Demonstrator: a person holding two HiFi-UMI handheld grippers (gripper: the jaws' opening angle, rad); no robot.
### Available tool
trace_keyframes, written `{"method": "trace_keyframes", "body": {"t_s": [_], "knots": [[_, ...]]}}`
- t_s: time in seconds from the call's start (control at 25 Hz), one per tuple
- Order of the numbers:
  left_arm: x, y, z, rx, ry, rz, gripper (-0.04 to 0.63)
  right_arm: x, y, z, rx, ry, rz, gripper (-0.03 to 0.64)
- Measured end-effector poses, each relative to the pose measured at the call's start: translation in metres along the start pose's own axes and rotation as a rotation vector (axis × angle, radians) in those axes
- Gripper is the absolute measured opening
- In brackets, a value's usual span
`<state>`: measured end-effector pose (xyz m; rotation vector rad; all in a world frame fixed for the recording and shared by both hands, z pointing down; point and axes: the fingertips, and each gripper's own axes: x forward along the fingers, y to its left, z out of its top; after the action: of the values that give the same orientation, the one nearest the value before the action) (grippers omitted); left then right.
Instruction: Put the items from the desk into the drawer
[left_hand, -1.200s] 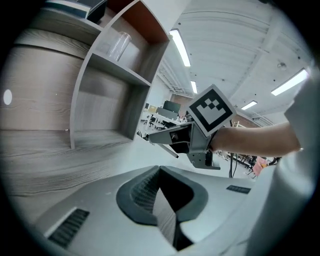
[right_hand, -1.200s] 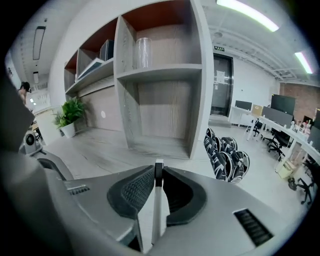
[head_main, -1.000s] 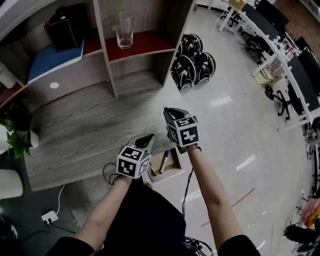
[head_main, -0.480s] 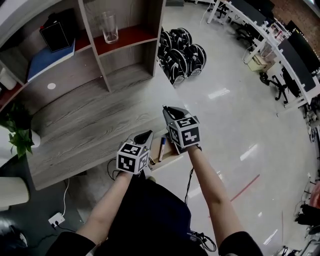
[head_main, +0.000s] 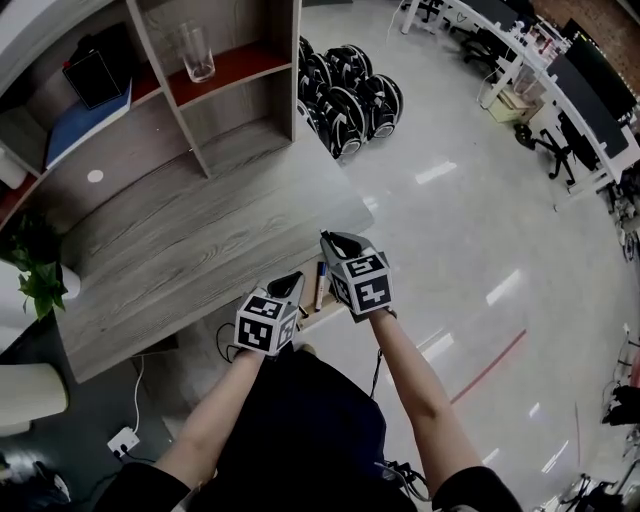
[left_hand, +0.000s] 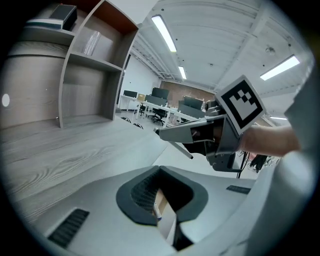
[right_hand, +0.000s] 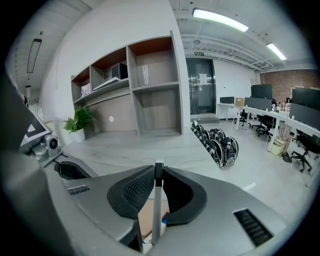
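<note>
I'm standing in a big open office with a pale, glossy floor (head_main: 480, 230) stretching away to the right of my claws, rows of desks and chairs at its far side. Ahead of both claws lies the grey wood-grain desk (head_main: 170, 250), its top bare near me, and beyond it rises the shelf unit (head_main: 215, 110). A cluster of black wheel-shaped things (head_main: 345, 95) sits on the floor past the desk's far corner, ahead of my right claw. A leafy plant (head_main: 35, 280) stands well off to the left of my left claw. Up in the shelf unit, far ahead, a clear glass (head_main: 197, 52) stands upright on a red-brown shelf. Directly beneath my two claws the light-wood drawer (head_main: 328, 312) stands pulled out from the desk's near edge, and a marker (head_main: 320, 285) with a blue end lies inside it, between the claws. My right claw (head_main: 332, 240) is clamped narrow on a slim grey pen (right_hand: 158, 200), which stands straight up between the pads and pokes out past the tips, right above the drawer. My left claw (head_main: 292, 283) sits just beside it, on its left, jaw tips together with nothing between them, also over the drawer.
</note>
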<state>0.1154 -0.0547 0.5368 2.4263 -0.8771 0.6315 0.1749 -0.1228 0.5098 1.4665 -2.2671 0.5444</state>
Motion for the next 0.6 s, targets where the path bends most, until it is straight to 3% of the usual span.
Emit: {"method": "trace_keyframes", "body": {"t_s": [0.6], "knots": [[0.009, -0.014, -0.051, -0.017, 0.084, -0.014, 0.003, -0.011, 0.017, -0.08, 0.076, 0.09, 0.006, 0.051]]}}
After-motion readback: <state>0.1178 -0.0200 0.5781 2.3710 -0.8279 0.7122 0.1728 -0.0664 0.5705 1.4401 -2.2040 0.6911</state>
